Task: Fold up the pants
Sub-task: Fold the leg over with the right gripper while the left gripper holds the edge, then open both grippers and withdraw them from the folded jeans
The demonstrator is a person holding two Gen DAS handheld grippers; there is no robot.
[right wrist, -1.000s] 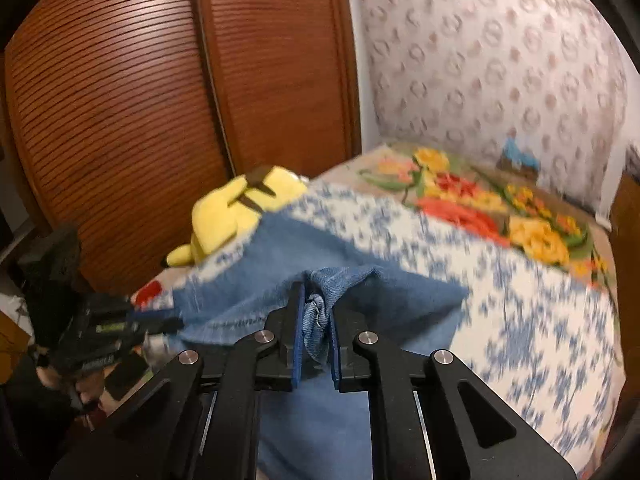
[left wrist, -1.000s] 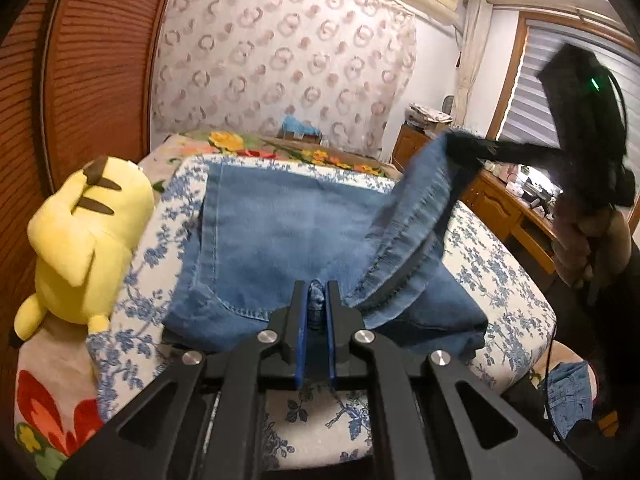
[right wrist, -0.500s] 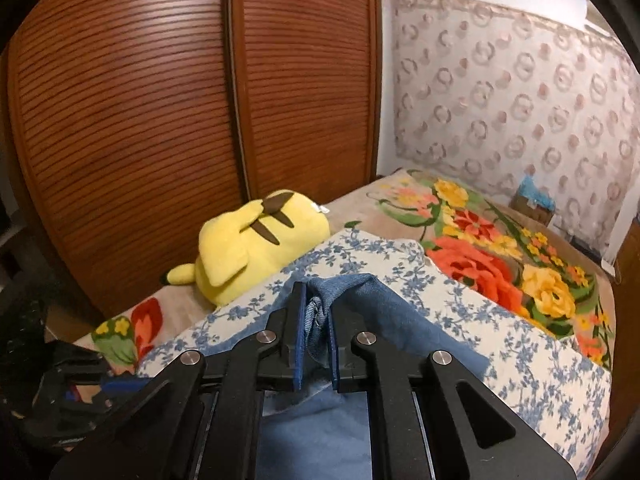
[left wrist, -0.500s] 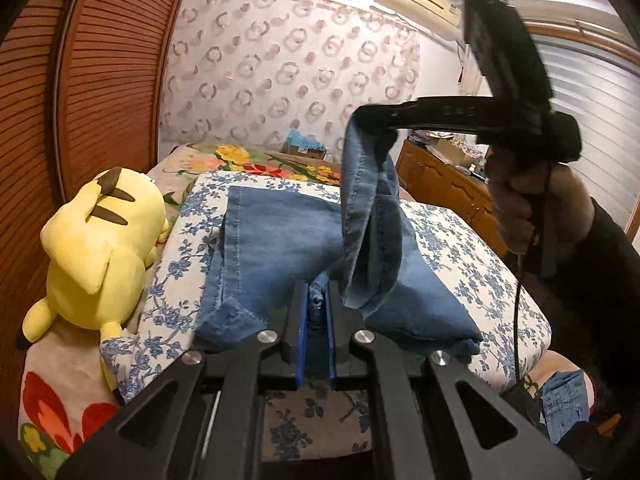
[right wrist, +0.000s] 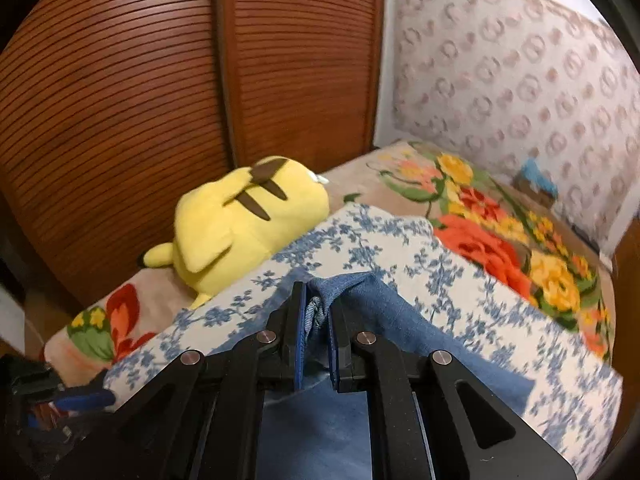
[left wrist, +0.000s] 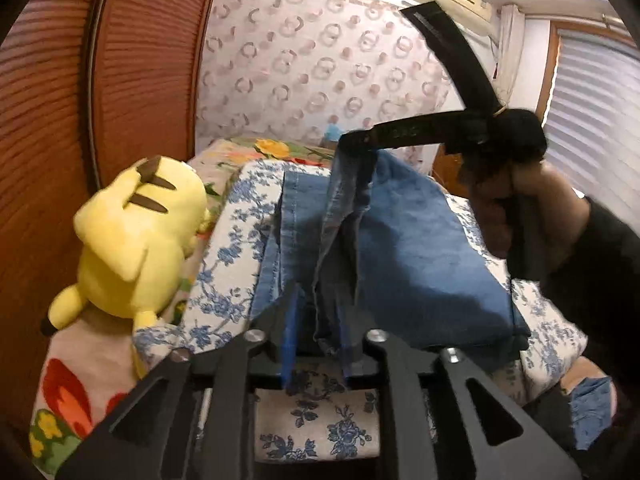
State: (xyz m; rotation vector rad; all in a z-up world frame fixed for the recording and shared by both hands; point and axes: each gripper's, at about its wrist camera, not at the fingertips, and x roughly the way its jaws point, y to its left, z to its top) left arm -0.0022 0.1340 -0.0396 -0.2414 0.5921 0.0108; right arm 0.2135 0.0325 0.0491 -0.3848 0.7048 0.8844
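Blue denim pants [left wrist: 416,248] lie partly folded on a blue-and-white floral cushion [left wrist: 224,264]. My left gripper [left wrist: 318,336] is at the near edge with its jaws parted; a hanging strip of denim [left wrist: 336,248] droops between them, loose. My right gripper shows in the left wrist view [left wrist: 356,140], holding that strip up over the far part of the pants. In the right wrist view my right gripper [right wrist: 318,320] is shut on a frayed denim hem [right wrist: 316,316], over the cushion [right wrist: 400,240].
A yellow plush toy [left wrist: 136,232] lies left of the cushion, also in the right wrist view [right wrist: 244,220]. Brown slatted wardrobe doors [right wrist: 160,80] stand behind it. A flowered bedspread [right wrist: 500,248] lies beyond the cushion. More denim [left wrist: 592,408] lies low right.
The right gripper has carried the denim hem across the pants toward the far left. The left gripper's jaws have opened and released the cloth they held.
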